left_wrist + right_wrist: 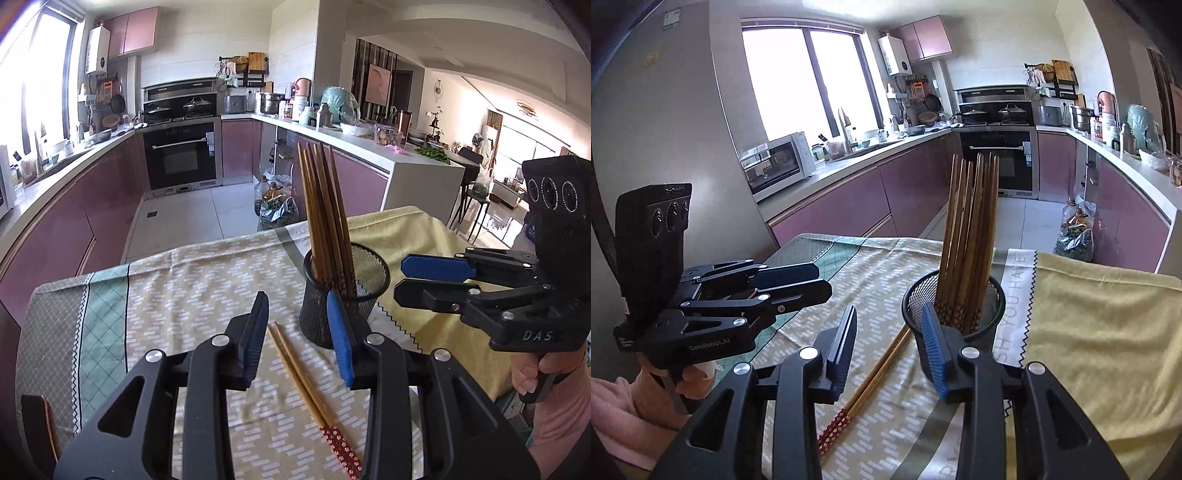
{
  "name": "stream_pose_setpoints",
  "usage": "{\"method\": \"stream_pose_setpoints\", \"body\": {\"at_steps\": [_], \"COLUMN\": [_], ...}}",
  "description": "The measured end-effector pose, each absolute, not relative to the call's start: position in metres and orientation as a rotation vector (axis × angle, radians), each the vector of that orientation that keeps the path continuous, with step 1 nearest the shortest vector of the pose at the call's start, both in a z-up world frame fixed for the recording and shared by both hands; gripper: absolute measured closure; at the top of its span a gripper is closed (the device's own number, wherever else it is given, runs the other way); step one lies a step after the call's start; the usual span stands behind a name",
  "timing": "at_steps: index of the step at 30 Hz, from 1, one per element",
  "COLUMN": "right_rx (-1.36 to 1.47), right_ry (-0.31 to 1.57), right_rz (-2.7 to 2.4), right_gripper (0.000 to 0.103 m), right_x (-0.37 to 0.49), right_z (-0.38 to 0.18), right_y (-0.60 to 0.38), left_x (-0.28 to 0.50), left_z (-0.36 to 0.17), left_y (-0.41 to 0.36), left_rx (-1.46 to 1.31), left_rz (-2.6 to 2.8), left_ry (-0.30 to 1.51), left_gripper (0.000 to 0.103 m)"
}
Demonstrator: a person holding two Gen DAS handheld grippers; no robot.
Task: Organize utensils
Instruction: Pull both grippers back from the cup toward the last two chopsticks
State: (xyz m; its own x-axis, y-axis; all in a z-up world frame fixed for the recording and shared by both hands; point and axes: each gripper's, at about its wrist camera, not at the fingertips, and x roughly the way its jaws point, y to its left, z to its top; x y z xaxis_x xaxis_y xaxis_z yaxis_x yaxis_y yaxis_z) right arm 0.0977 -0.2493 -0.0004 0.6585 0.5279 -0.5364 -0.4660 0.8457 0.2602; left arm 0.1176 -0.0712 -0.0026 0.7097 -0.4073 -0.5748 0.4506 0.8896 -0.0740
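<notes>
A black mesh cup [317, 321] [991, 314] stands on the patterned tablecloth [184, 295] and holds several wooden chopsticks [325, 214] [971, 229] upright. One loose pair of chopsticks [303, 376] [875, 380] lies flat on the cloth just before the cup, its red patterned ends toward me. My left gripper [297, 295] [825, 280] hovers over this pair, open, nothing between its blue pads. My right gripper [889, 308] [400, 278] is open too, above the same pair, with its right finger in front of the cup.
A yellow cloth [1108, 332] [406, 229] covers the table's right part. Beyond the far table edge lies the kitchen floor with plastic bags [277, 210], pink cabinets and an oven [181, 158]. A person's hand [532, 373] holds the right gripper's handle.
</notes>
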Motion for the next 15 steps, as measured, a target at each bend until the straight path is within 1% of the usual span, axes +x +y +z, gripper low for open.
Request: {"method": "stream_pose_setpoints", "body": {"at_steps": [8,15], "right_rx": [0.130,0.156], "right_ry": [0.765,0.839], "right_rz": [0.575,0.562], "right_gripper": [0.069,0.069], "right_x": [0.092,0.091], "right_z": [-0.044,-0.071], "right_y": [-0.236,-0.229], "left_x": [0.111,0.104], "left_z": [-0.060,-0.099], "left_y": [-0.050,-0.057], "left_rx": [0.036,0.040], "left_rz": [-0.456,-0.471], "left_ry": [0.774,0.874], "left_gripper": [0.070,0.070]}}
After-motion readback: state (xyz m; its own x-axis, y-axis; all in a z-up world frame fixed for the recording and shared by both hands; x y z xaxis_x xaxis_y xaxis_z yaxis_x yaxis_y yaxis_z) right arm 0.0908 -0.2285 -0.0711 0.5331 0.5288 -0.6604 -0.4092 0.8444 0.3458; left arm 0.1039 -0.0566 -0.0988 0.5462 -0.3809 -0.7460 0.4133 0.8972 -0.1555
